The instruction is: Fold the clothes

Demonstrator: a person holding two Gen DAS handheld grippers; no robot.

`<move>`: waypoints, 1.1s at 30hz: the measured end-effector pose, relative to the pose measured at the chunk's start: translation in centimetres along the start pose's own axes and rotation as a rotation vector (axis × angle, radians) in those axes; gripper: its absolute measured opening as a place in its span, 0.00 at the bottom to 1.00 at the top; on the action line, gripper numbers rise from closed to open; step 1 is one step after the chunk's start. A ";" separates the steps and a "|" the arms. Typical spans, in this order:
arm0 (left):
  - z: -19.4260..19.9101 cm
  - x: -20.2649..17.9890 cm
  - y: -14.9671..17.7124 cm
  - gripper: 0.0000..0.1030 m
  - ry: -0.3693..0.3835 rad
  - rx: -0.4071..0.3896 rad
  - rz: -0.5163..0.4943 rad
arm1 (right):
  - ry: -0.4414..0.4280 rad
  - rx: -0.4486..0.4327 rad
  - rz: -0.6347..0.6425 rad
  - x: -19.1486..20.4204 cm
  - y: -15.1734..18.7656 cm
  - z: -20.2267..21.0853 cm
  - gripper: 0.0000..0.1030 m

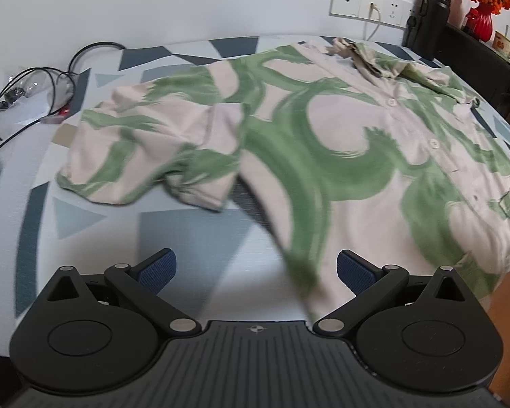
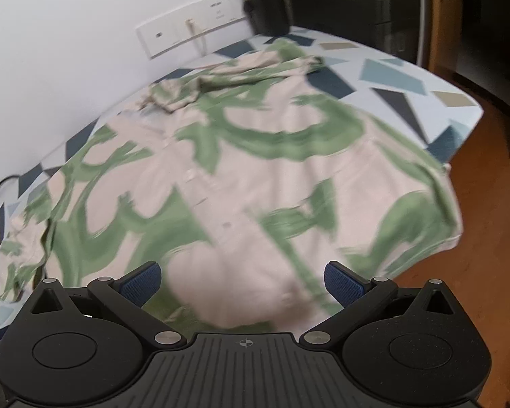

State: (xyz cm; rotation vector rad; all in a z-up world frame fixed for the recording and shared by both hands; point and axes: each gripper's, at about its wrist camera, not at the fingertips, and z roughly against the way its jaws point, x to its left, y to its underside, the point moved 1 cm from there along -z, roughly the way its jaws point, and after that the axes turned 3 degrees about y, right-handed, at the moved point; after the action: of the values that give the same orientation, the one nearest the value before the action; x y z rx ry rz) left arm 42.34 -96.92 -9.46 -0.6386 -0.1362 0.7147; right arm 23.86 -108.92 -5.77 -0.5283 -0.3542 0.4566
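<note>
I am seeing the shirt (image 1: 323, 142) lying spread on the patterned bed (image 1: 193, 234), collar toward one o'clock. My left gripper (image 1: 256, 270) is hovering with jaws wide, a hem corner hanging between them. My right gripper (image 2: 243, 282) is gaping wide over the fabric, gripping nothing.

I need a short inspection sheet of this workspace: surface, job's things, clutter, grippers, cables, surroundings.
Surface: bed sheet with blue and grey triangles.
Job's things: beige short-sleeved shirt with green brush pattern, spread buttoned side up, not yet folded.
Clutter: small red object.
Grippers: left gripper open, shirt hem between its fingers; right gripper open over the shirt.
Cables: black cables at the sheet's edge.
Surroundings: white wall sockets, black bottle, orange flowers in a red vase.
</note>
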 end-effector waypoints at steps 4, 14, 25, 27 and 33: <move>0.2 2.0 0.3 1.00 -0.009 0.007 0.016 | -0.014 0.003 0.023 2.4 0.3 -0.2 0.99; 0.3 4.2 1.1 1.00 -0.012 0.027 0.058 | -0.012 0.001 0.033 4.5 0.4 0.0 0.99; -0.1 4.6 0.6 1.00 -0.005 0.026 0.079 | 0.001 -0.002 0.043 4.8 0.2 0.1 0.99; -0.3 4.4 0.6 1.00 -0.002 0.031 0.074 | 0.006 0.000 0.046 4.7 0.2 -0.1 0.99; -0.8 4.4 0.8 1.00 -0.004 0.042 0.065 | 0.015 0.028 0.040 4.8 0.0 -1.0 0.99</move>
State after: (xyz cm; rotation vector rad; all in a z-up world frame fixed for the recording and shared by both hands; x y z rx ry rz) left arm 45.45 -94.01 -10.94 -0.6039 -0.1043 0.7795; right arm 28.31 -106.94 -5.60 -0.5117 -0.3224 0.4957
